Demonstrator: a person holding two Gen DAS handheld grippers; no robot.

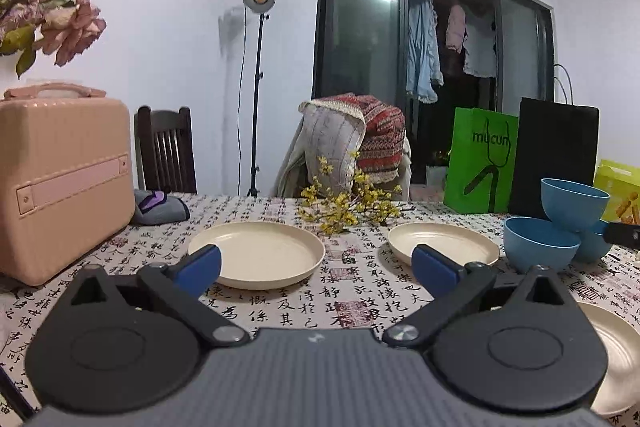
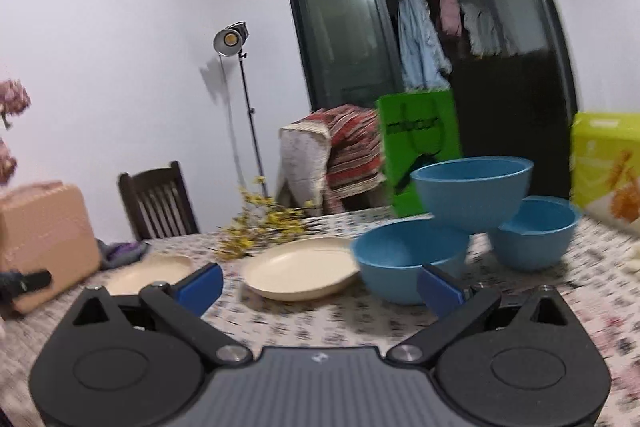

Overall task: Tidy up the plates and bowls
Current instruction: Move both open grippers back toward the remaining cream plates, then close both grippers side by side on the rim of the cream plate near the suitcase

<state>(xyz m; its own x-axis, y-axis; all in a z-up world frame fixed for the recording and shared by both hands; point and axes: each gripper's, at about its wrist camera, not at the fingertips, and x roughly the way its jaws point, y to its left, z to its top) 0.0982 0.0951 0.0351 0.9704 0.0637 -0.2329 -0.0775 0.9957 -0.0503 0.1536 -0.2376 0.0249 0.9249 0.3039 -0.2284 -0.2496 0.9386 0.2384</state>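
Note:
Two cream plates lie on the patterned tablecloth ahead of my left gripper (image 1: 316,265): one plate (image 1: 258,253) toward the left, another plate (image 1: 444,243) toward the right. A third cream plate (image 1: 616,355) shows at the lower right edge. Three blue bowls stand at the right: a near bowl (image 1: 540,245), a far one (image 1: 592,247), and a top bowl (image 1: 574,203) resting tilted on both. My left gripper is open and holds nothing. In the blurred right wrist view my right gripper (image 2: 320,285) is open, just before the near bowl (image 2: 408,255), beside a plate (image 2: 302,273).
A pink case (image 1: 60,179) stands at the left of the table with a grey-purple cloth (image 1: 160,207) beside it. Yellow flower sprigs (image 1: 348,203) lie at the far middle. Green (image 1: 480,161) and black (image 1: 556,155) bags and a yellow box (image 2: 604,163) stand behind the bowls.

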